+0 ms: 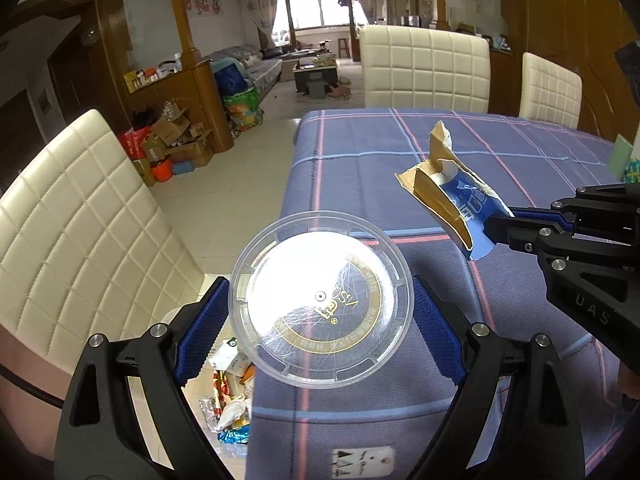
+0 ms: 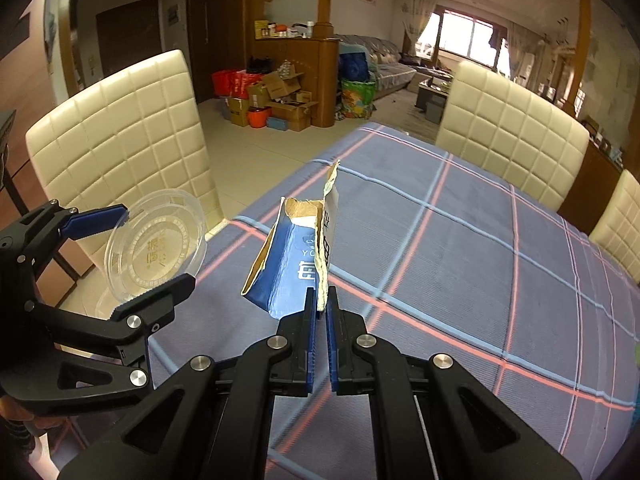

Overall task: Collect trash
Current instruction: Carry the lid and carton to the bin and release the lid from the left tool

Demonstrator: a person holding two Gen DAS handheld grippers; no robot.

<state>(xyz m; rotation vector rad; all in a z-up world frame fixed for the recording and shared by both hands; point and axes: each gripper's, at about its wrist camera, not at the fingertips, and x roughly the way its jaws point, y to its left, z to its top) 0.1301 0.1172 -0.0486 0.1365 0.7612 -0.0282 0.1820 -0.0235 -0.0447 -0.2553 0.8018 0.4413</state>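
Now two tools [image 1: 320, 312] [image 2: 321, 308], one clear lid [image 1: 320, 300], one torn carton [image 2: 292, 264]

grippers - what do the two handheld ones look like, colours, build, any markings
Both match: the left gripper and right gripper are matte black plastic linkages with triangular cut-outs and round silver pivot pins. Their fingers carry blue ribbed pads. The right one's body shows raised letters "UAS". No cables or sleeves are clearly visible.

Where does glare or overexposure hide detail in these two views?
Left wrist view: the clear lid held in the left tongs has a white glare patch washing out its print; the window is blown out. Right wrist view: only the window is overexposed; the torn carton reads clearly.
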